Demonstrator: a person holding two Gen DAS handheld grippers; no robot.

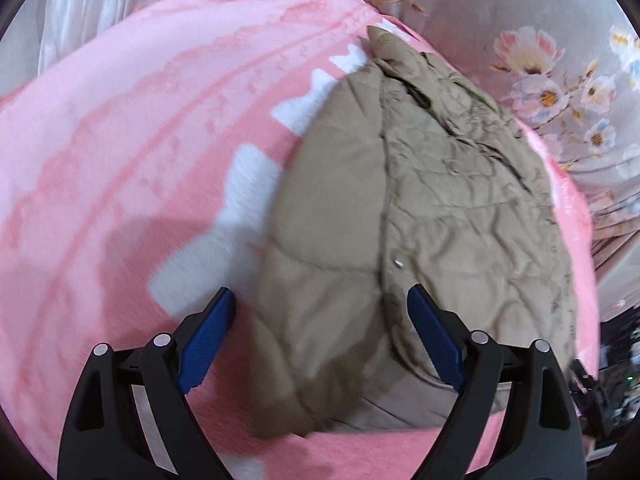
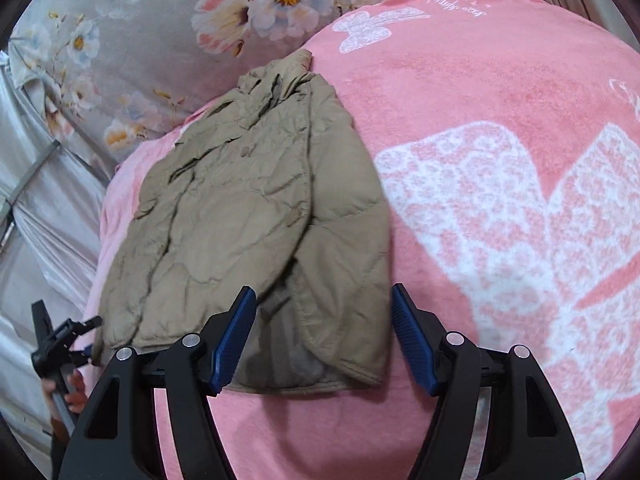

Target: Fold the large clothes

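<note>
A tan quilted jacket (image 1: 420, 208) lies flat on a pink blanket (image 1: 120, 160), collar at the far end, one sleeve folded over its front. It also shows in the right wrist view (image 2: 240, 220). My left gripper (image 1: 320, 300) is open and empty, hovering over the jacket's near hem. My right gripper (image 2: 324, 300) is open and empty above the jacket's near right corner, fingers either side of the folded sleeve end. The left gripper also shows at the lower left of the right wrist view (image 2: 68, 340), held by a hand.
The pink blanket (image 2: 500, 200) with white bow patterns covers the bed. A grey floral sheet (image 2: 140, 40) lies beyond the jacket. White drapes (image 1: 80, 0) hang at the far left. Dark clutter (image 1: 616, 380) sits off the bed's right edge.
</note>
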